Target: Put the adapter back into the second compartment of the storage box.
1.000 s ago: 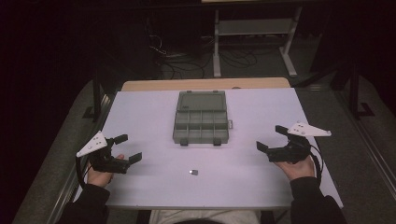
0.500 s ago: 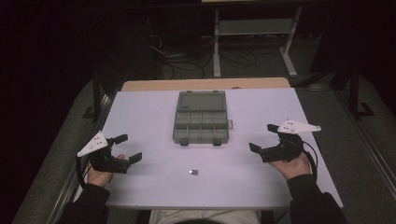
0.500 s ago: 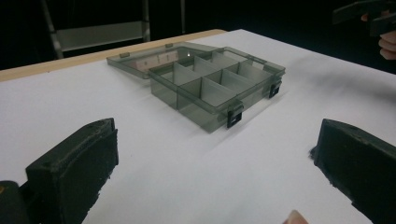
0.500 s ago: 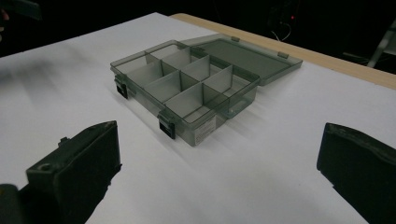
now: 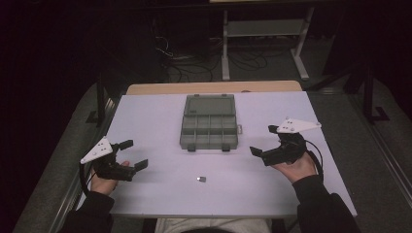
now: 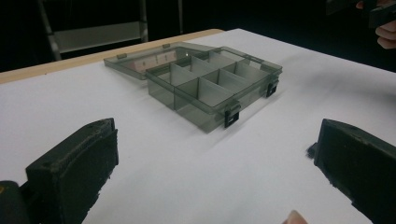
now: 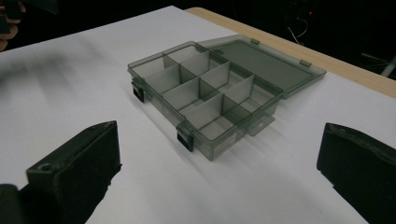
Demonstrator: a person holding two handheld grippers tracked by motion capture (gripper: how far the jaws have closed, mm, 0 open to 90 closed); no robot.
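Note:
A smoky grey compartment box [image 5: 209, 124] lies in the middle of the white table [image 5: 160, 116], lid folded flat behind it. Its several compartments look empty in the left gripper view [image 6: 212, 88] and the right gripper view [image 7: 210, 95]. A small grey piece [image 5: 201, 179] lies on the table in front of the box. My left gripper [image 5: 134, 154] rests at the table's left edge, open, with nothing between its jaws. My right gripper [image 5: 262, 141] hovers right of the box, open and empty, pointing toward it.
A wooden strip [image 5: 214, 87] borders the table's far edge. Beyond it stand a metal shelf frame [image 5: 265, 29] and cables on the dark floor [image 5: 189, 60]. Grey padding [image 5: 58, 165] flanks the table on both sides.
My right gripper has moved left and slightly forward, closer to the box. The left gripper has stayed put.

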